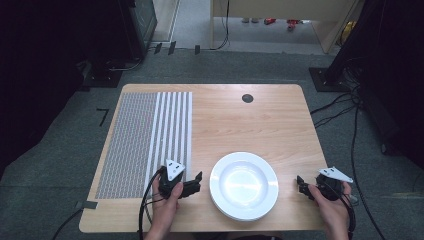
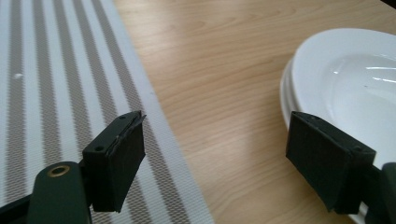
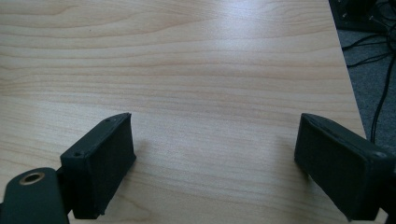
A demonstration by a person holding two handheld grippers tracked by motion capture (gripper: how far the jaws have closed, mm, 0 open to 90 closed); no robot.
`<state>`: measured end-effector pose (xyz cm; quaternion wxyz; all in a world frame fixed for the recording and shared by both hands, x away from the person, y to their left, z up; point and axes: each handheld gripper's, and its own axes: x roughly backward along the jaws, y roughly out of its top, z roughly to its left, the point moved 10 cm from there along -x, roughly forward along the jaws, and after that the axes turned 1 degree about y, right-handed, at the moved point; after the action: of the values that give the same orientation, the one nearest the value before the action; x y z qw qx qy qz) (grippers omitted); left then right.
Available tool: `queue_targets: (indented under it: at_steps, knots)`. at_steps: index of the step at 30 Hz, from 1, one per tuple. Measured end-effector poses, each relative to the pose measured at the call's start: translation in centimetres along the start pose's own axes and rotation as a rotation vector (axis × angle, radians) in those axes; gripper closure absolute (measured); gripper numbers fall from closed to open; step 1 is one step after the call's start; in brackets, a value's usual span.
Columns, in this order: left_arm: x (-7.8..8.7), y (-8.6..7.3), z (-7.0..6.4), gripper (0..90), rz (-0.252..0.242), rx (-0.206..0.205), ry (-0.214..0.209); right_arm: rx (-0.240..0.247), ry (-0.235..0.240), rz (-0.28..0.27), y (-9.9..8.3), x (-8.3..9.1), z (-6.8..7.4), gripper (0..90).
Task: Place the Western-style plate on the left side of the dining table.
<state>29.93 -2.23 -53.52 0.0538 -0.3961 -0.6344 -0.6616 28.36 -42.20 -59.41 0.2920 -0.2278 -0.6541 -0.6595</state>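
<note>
A stack of white plates (image 1: 244, 186) sits near the front edge of the wooden table (image 1: 250, 125), between my two grippers. My left gripper (image 1: 196, 182) rests just left of the stack, open and holding nothing, over the near right corner of a white-striped placemat (image 1: 170, 130). In the left gripper view its jaws (image 2: 217, 123) stand wide apart, with the placemat (image 2: 46, 84) on the left and the plates (image 2: 355, 79) on the right. My right gripper (image 1: 301, 186) hovers right of the stack, open, and its jaws (image 3: 215, 123) frame bare wood.
A grey woven mat (image 1: 122, 145) lies beside the striped one at the table's left. A black round grommet (image 1: 247, 98) sits at the far middle. The table's right edge (image 3: 348, 70) is close to my right gripper, with cables (image 1: 350, 130) on the floor beyond.
</note>
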Motion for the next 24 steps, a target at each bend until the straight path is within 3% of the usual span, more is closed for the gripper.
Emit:
queue_targets:
  at_steps: [7, 11, 15, 19, 22, 24]
  knots:
    - [-0.5, -0.5, -2.2, 19.9, 0.011, 0.012, -0.069, -0.011, -0.012, -0.001, -0.1, 0.2, 0.0, 13.3]
    - [-0.5, -0.7, -2.8, 19.9, 0.020, 0.005, -0.081, -0.041, -0.070, 0.007, 0.0, 0.9, -0.6, 14.4]
    - [-0.5, -0.7, -3.6, 19.9, 0.011, 0.019, -0.110, -0.074, -0.019, -0.053, 1.1, 2.0, 0.2, 14.4]
    - [-0.4, -0.6, -4.2, 18.9, 0.000, 0.023, -0.139, -0.064, 0.032, -0.082, 1.8, 2.5, 2.0, 14.9]
    - [-0.4, -0.7, -4.6, 19.0, -0.003, 0.023, -0.162, -0.075, 0.062, -0.104, 2.3, 2.8, 3.3, 26.5]
    - [-0.5, -0.8, -4.8, 19.2, 0.001, 0.020, -0.166, -0.080, 0.097, -0.113, 2.7, 2.9, 4.3, 26.4]
